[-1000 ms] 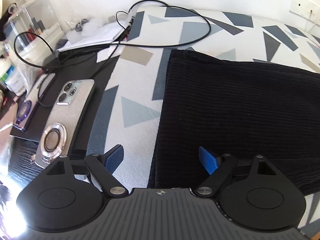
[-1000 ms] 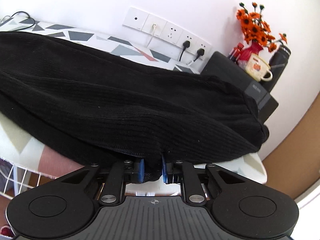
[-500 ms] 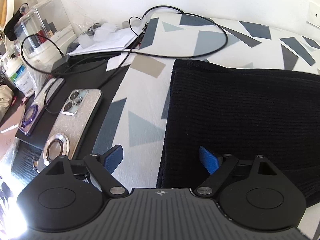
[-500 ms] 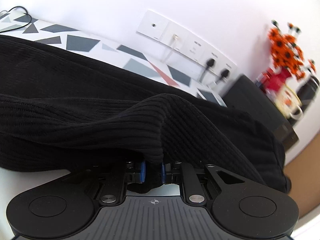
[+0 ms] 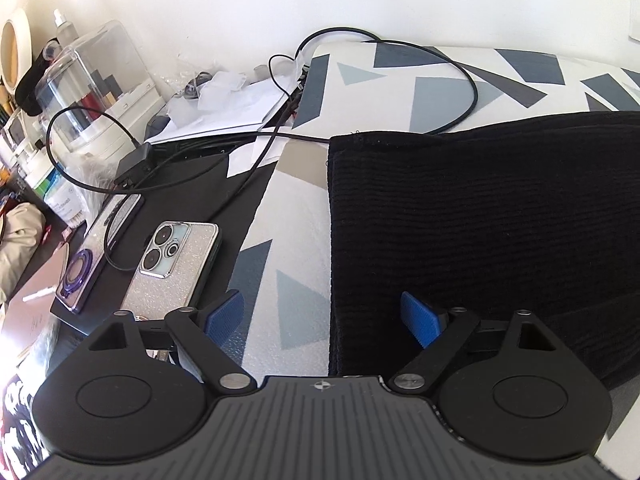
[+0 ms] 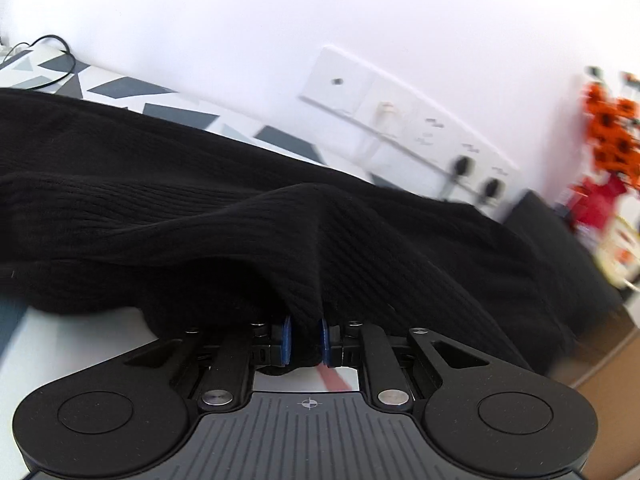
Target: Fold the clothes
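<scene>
Two wrist views over a table w/ a white cover printed in grey and blue triangles (image 5: 304,240). A black ribbed knit garment, prob. a sweater (image 5: 480,220), lies spread on it.

Left view: the left gripper (image 5: 322,318) hangs above the sweater's near corner, tilted downward, jaws spread wide w/ nothing between them. One blue pad (image 5: 224,314) sits over bare cover, the other over black knit, so the sweater's straight side edge runs up the frame right between the fingers. The sweater lies ahead and to the right of this gripper; its long axis stretches away to the right, across the table. Left of the cover: two phones (image 5: 176,268) face down on a dark mat, a looping black cable (image 5: 460,120), papers, and clear storage boxes.

Right view: the right gripper (image 6: 306,340) is nearly closed, pads pinching a fold of the sweater (image 6: 280,220). The cloth rises from the pinch in a tented ridge, w/ the rest draped left and back toward the wall. A wall socket strip (image 6: 400,120) and blurred orange flowers (image 6: 612,128) sit behind.

Judgement: the right hand has the grip and looks mid-fold. The left is nearer the free side edge and is lined up to take that near corner; it would need to drop down onto the edge and close.
</scene>
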